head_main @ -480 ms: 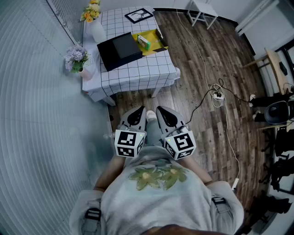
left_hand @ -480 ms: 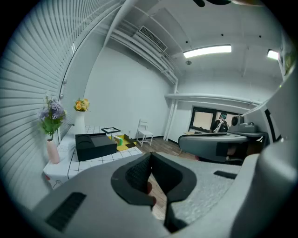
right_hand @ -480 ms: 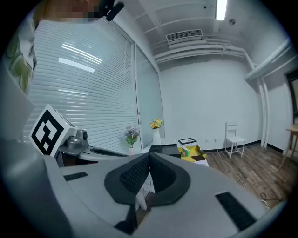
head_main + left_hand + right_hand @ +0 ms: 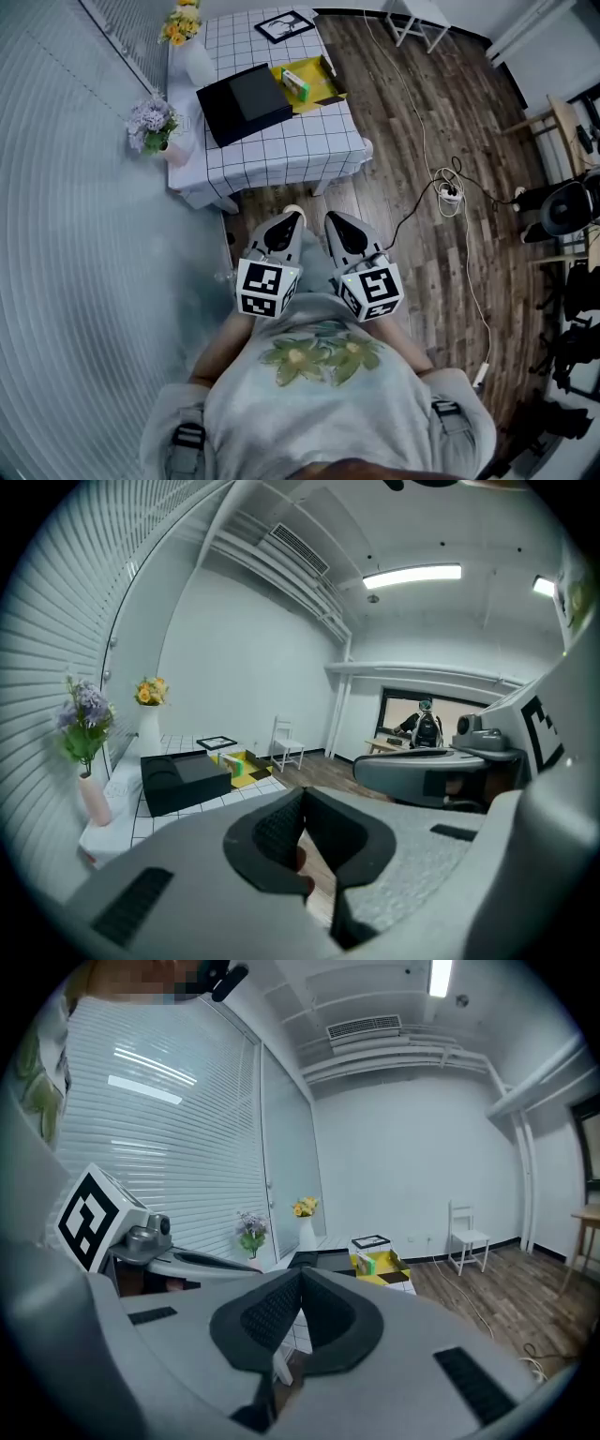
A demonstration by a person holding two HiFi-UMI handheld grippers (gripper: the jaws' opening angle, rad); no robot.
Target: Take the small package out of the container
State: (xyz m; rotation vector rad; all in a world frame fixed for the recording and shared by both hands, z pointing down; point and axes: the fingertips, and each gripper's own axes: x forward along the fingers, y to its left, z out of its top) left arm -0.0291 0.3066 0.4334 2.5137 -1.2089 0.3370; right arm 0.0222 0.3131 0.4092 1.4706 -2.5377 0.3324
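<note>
A small green-and-white package (image 4: 295, 84) sits in an open yellow container (image 4: 321, 86) at the right end of a table with a white checked cloth (image 4: 281, 141). The yellow container (image 4: 236, 764) (image 4: 386, 1269) also shows in both gripper views, and the package (image 4: 371, 1264) shows in the right gripper view. Both grippers are held close to the person's body, over the wooden floor, well short of the table. My left gripper (image 4: 289, 225) is shut with nothing in it. My right gripper (image 4: 336, 225) is shut and empty too.
A black box (image 4: 242, 101) lies beside the yellow container. Flower vases (image 4: 155, 127) (image 4: 187, 37) and a framed picture (image 4: 285, 27) stand on the table. A power strip with cables (image 4: 446, 195) lies on the floor at right. A white chair (image 4: 417, 19) stands beyond the table.
The view has shifted slightly; table and grippers sit a little differently in the head view. Both grippers stay shut, side by side.
</note>
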